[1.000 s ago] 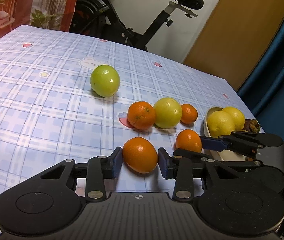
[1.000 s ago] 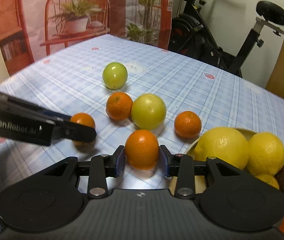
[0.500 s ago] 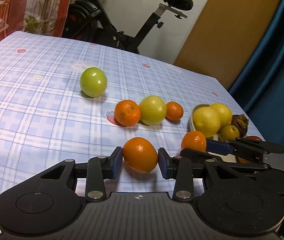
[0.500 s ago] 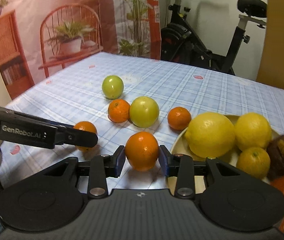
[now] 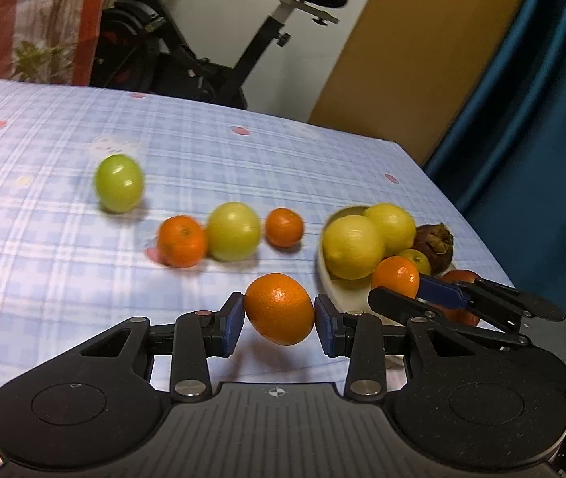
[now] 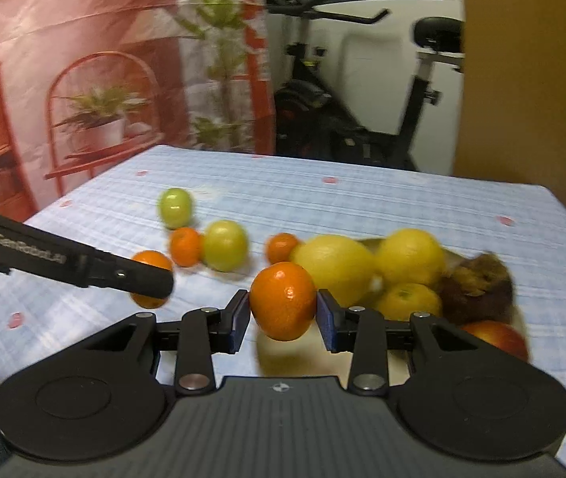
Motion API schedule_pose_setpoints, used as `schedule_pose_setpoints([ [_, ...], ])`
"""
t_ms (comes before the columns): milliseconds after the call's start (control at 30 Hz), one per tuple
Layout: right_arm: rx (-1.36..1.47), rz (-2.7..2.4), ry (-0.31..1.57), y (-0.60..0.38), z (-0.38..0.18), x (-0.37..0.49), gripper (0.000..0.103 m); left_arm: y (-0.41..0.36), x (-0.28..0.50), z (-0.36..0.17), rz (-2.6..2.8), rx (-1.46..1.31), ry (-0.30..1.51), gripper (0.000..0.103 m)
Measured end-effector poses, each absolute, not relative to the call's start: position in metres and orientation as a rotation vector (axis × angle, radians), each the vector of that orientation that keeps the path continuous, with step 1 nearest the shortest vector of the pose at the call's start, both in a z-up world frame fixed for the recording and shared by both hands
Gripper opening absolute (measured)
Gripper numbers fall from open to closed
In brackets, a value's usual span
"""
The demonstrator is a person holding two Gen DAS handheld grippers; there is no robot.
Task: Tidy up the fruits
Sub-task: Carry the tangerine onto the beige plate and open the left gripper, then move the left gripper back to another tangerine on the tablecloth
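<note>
My left gripper [image 5: 279, 318] is shut on an orange [image 5: 279, 307] and holds it above the blue checked tablecloth [image 5: 44, 279]. My right gripper [image 6: 283, 314] is shut on another orange [image 6: 283, 300], lifted near the front rim of the white fruit bowl [image 5: 333, 279]. The bowl holds two lemons [image 5: 352, 247], a small yellow fruit, a mangosteen [image 5: 436, 243] and a red apple [image 6: 498, 336]. On the cloth lie a green apple [image 5: 118, 182], an orange [image 5: 181, 241], a yellow-green apple [image 5: 233, 231] and a small orange [image 5: 283, 227].
An exercise bike [image 5: 203, 59] stands behind the table's far edge. A blue curtain [image 5: 522, 119] hangs at the right, close to the table's right edge. A printed backdrop with a plant shelf [image 6: 95, 119] is at the far left.
Both grippers have risen off the table with their oranges and moved right toward the bowl. The right orange now sits just in front of the lemons.
</note>
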State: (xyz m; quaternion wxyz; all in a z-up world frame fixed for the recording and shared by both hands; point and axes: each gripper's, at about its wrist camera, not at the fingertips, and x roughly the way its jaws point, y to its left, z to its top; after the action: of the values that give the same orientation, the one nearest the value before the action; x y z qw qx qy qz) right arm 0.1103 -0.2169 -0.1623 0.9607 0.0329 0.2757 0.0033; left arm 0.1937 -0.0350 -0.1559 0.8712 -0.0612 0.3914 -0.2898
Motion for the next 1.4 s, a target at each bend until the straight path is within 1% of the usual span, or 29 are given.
schedule_pose_setpoints([
  [167,0.091,-0.026,0.573,-0.232,-0.169,0.108,0.038,-0.063,0.204,-0.155,-0.641,-0.109,0.848,0.041],
  [400,0.056,-0.032,0.567,-0.233,-0.172,0.102,0.038,-0.098,0.207,-0.153,-0.675,-0.04,0.857,0.041],
  [633,-0.091,-0.036,0.556,-0.217,-0.184,0.102,0.038,-0.113,0.212,-0.158,-0.666,-0.004,0.87,0.04],
  [667,-0.11,-0.036,0.554,-0.215,-0.186,0.102,0.038,-0.114,0.214,-0.158,-0.668,-0.002,0.873,0.038],
  [833,-0.086,-0.04,0.575,-0.221,-0.194,0.107,0.039,-0.119,0.214,-0.161,-0.682,0.016,0.865,0.038],
  [1067,-0.08,-0.041,0.562,-0.222,-0.195,0.106,0.039,-0.115,0.216,-0.161,-0.661,0.004,0.854,0.039],
  [1333,-0.053,-0.037,0.513,-0.223,-0.189,0.101,0.04,-0.086,0.203,-0.146,-0.613,-0.068,0.788,0.042],
  [1367,-0.046,-0.031,0.497,-0.225,-0.187,0.1,0.042,-0.08,0.201,-0.145,-0.597,-0.08,0.784,0.044],
  [1400,-0.04,-0.024,0.479,-0.225,-0.184,0.098,0.045,-0.074,0.2,-0.144,-0.58,-0.092,0.779,0.045],
])
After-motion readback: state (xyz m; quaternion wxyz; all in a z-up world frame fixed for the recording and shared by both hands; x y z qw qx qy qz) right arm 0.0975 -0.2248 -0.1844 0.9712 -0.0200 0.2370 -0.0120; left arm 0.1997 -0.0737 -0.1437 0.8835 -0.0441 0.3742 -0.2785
